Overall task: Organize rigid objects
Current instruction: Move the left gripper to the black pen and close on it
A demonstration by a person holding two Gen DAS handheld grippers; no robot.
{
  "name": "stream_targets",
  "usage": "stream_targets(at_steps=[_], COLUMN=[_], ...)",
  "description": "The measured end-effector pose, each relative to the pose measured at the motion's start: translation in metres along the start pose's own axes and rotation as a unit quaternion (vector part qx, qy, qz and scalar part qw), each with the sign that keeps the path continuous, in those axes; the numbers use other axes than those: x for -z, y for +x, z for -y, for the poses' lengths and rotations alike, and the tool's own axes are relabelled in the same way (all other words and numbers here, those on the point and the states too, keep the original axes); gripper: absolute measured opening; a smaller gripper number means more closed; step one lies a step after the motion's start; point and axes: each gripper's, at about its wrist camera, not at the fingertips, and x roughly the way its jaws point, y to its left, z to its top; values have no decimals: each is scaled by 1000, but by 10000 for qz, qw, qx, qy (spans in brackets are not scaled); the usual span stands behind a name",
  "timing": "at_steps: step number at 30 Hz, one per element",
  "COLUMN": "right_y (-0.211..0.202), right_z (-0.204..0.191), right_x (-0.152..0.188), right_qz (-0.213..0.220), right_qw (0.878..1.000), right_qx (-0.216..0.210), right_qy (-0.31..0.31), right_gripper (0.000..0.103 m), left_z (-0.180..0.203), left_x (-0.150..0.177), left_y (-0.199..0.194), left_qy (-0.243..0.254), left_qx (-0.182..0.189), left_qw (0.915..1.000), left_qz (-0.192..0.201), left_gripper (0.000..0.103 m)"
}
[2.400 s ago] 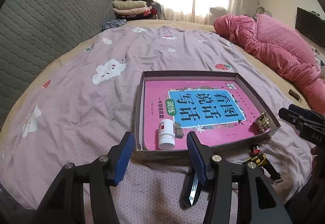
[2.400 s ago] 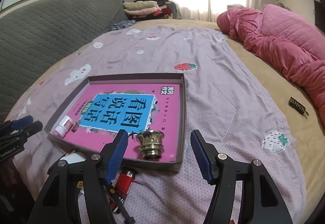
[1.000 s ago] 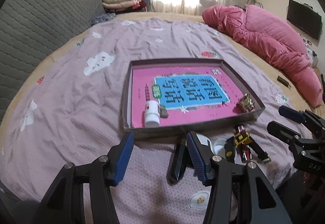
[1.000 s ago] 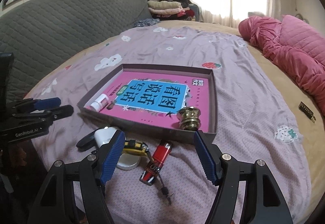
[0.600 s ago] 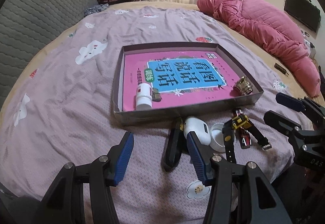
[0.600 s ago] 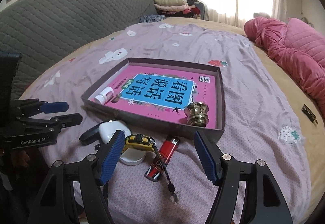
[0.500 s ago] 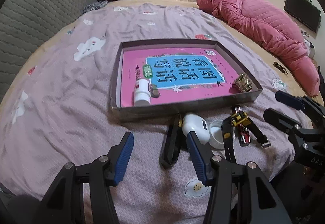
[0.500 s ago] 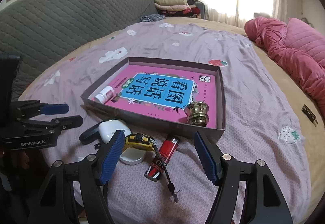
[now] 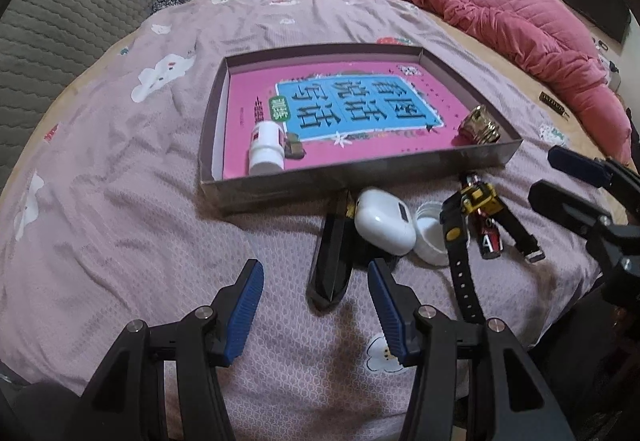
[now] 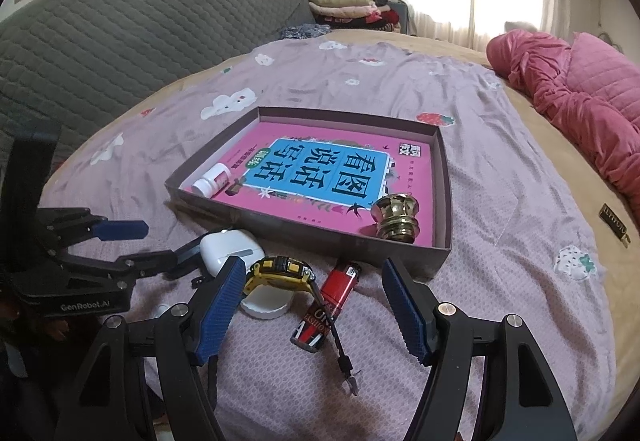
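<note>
Shallow box (image 9: pixel 352 177) sits on the bedsheet (image 9: pixel 120 169), book (image 9: pixel 344 109) flat inside it; pill bottle (image 9: pixel 266 147) lying in the near-left corner, metal knob (image 9: pixel 480 125) in the near-right corner. Just before the box's near wall, left to right: folded knife (image 9: pixel 332 253), earbud case (image 9: pixel 386 221) overlapping it, round lid (image 9: pixel 430 237), watch (image 9: pixel 460 237), lighter (image 9: pixel 486 233)

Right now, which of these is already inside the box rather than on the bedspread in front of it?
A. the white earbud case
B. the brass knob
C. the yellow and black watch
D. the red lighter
B. The brass knob stands in the near right corner of the box; the other three things lie outside on the bedspread.
</note>
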Motion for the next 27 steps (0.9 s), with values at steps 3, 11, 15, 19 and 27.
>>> stream_targets(at_steps=[3,11,15,19,27], right_y=[3,12,18,25,43], right_z=[0,-3,-5,-10,-19], right_x=[0,1,2,2,4], right_qz=[-40,-171,-250,-330,-520], right_qw=[10000,9998,9997,9994,9983], right_qx=[-7,-15,-42,-61,0], right_qy=[14,-29,-35,-107,-267], right_gripper=[72,72,72,72,72], left_z=[0,-4,-7,-7,-5], left_x=[1,0,-3,-5,-10], left_y=[5,17,21,25,32], left_qy=[28,-28,-82,-81,-45], left_qx=[-18,-63,11,89,123], left_qw=[10000,9999,9999,9999,9999], left_qz=[-60,-127,-76,-70,-55], left_gripper=[54,54,54,54,54])
